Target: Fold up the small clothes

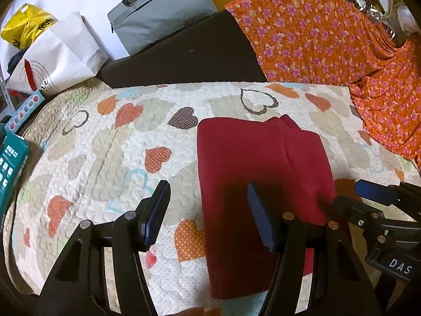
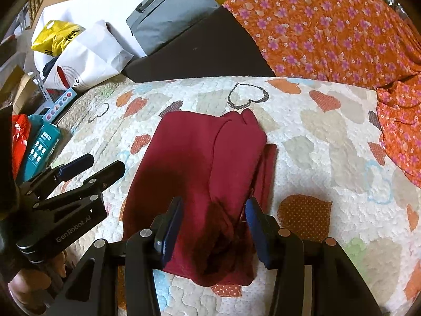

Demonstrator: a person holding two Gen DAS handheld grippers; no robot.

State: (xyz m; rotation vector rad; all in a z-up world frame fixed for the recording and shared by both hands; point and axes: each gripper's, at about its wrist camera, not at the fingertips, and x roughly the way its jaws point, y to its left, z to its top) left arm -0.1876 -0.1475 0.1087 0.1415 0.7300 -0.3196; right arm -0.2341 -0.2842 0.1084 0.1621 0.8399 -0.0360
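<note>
A dark red garment [image 1: 260, 173] lies folded into a rough rectangle on a quilted mat with heart prints [image 1: 105, 142]. It also shows in the right wrist view [image 2: 205, 173], with a layer folded over its right side. My left gripper [image 1: 209, 200] is open above the garment's left edge, holding nothing. My right gripper [image 2: 213, 208] is open above the garment's near end, holding nothing. The right gripper appears at the right edge of the left wrist view [image 1: 368, 194]. The left gripper appears at the left of the right wrist view [image 2: 89, 168].
An orange flowered cloth [image 1: 329, 42] covers the far right. A black board [image 1: 184, 58], a grey bag [image 1: 160, 10], a white paper bag [image 1: 60, 55] and a yellow bag [image 1: 26, 26] lie behind the mat. A teal box [image 2: 39, 147] sits at the left.
</note>
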